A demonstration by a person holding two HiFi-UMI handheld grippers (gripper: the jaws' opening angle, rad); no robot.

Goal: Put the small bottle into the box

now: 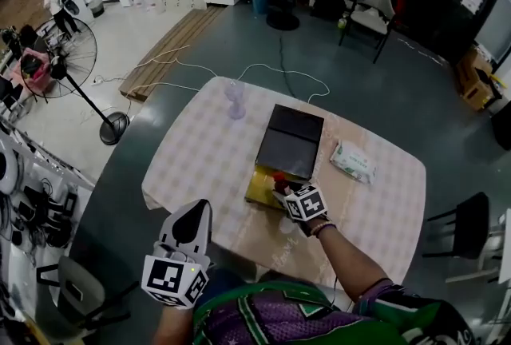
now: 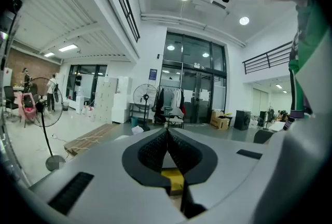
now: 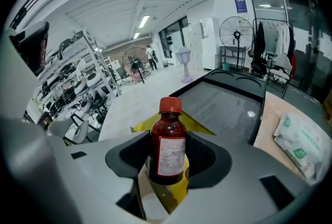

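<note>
Your right tongs (image 3: 167, 159) are clenched on the small bottle (image 3: 167, 134). In the right gripper view the bottle stands upright between the two dark pads at centre frame. It is brown, with a red cap and a pale label facing the camera.

In the head view, the bottle's red cap shows just below centre, at the near end of the box (image 1: 291, 142). The box is black on top, with yellow flaps (image 3: 197, 123) showing at that near end. The right gripper view places those flaps directly behind and under the bottle. I cannot tell whether the bottle touches them.

Your left tongs (image 2: 167, 146) are pressed together with nothing between them. In the head view they hang at lower left, off the near edge of the counter (image 1: 200, 168) and well apart from the box.

The counter carries a pale checked cloth. A white and green packet (image 1: 352, 160) lies right of the box. A clear vessel (image 1: 235, 98) stands at the counter's far edge, upper left of the box.
</note>
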